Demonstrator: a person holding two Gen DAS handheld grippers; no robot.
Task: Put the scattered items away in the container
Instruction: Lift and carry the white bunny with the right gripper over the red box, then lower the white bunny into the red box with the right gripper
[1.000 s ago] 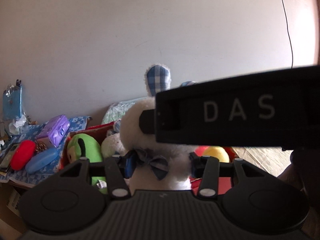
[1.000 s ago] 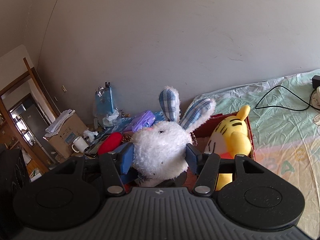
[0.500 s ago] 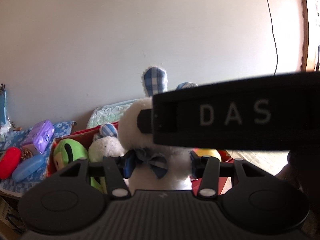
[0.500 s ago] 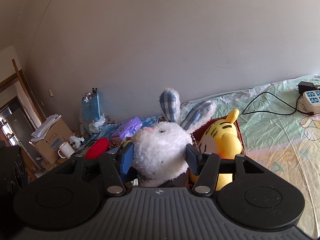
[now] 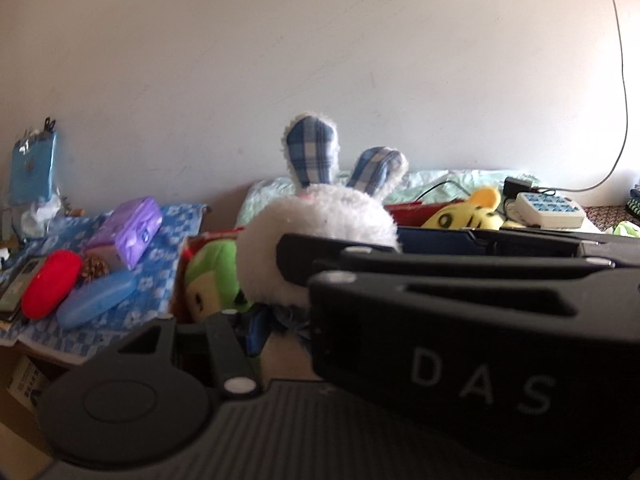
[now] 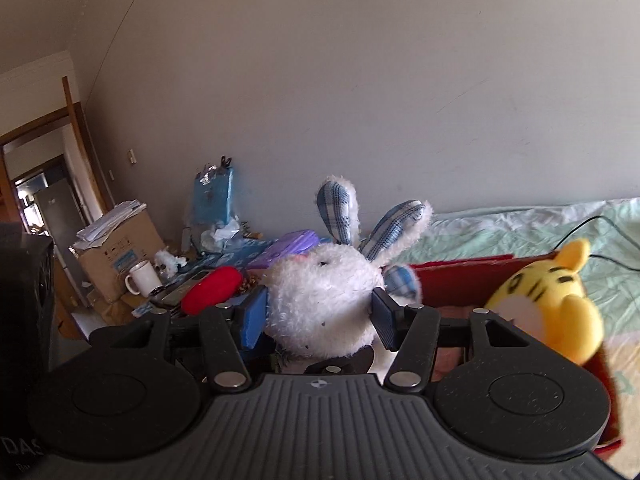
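— What's lying on that cloth [image 5: 160, 276] off to my left?
— I'm seeing a red case [image 5: 50, 282] touching a blue case [image 5: 96, 298], a pine cone [image 5: 95, 268] sitting just behind them, and a purple pack [image 5: 128, 230] resting beside it.
— And further back?
— A blue bag [image 5: 34, 172] is leaning on the wall [image 6: 360, 80]. A mug [image 6: 141, 282] is standing before a cardboard box [image 6: 120, 256], with papers [image 6: 110, 226] piling on top.
— To my right?
— A power strip [image 5: 550, 210] is lying on the sheet [image 6: 500, 232], and a cable [image 5: 622, 80] is running up the wall.

Occluded regions
The right hand-held gripper [image 5: 400, 240] is hiding the white rabbit's [image 5: 320, 220] lower body and the left hand-held gripper's [image 5: 280, 330] right finger.
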